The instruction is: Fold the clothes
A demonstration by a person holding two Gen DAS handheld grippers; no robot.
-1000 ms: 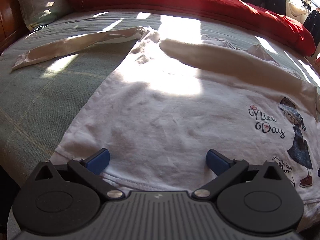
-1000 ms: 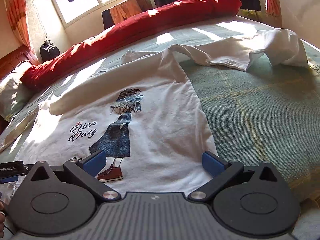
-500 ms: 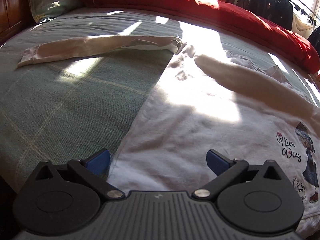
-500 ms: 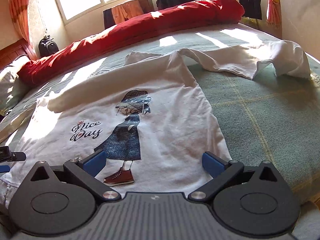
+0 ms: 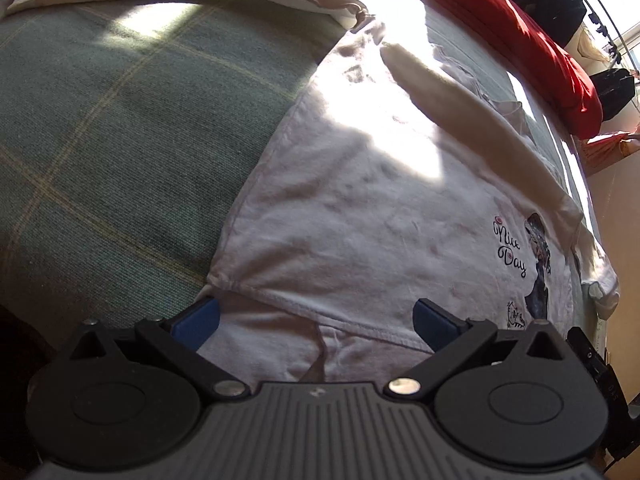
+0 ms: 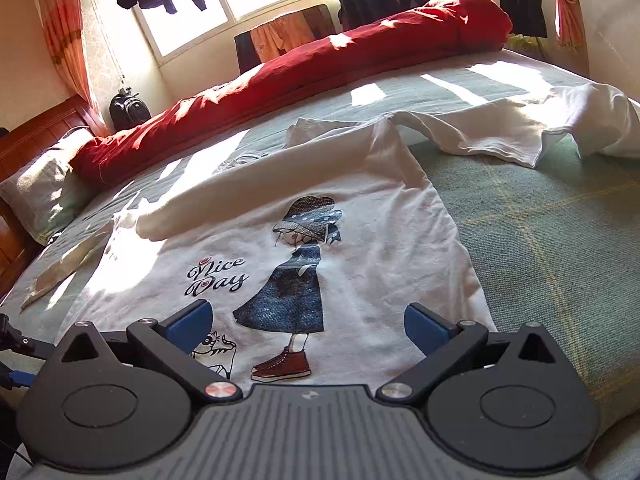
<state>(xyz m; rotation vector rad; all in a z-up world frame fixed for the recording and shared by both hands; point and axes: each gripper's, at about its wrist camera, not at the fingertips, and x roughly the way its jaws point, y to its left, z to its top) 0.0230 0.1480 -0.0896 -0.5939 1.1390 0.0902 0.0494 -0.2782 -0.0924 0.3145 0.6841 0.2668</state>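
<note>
Rumpled white cotton shirt [image 6: 360, 248]; woven plaid bedcover [image 6: 552, 240]

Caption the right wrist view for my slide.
Open right gripper over the hem of a white shirt spread on a green bed.

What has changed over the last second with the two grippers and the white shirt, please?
The left gripper swung left and dropped to the white shirt hem corner, which now lies between its open fingers. The right gripper eased slightly toward the shirt's bottom right corner. Nothing was gripped or released. The shirt, one sleeve folded across it, lies unmoved on the green bedspread.
</note>
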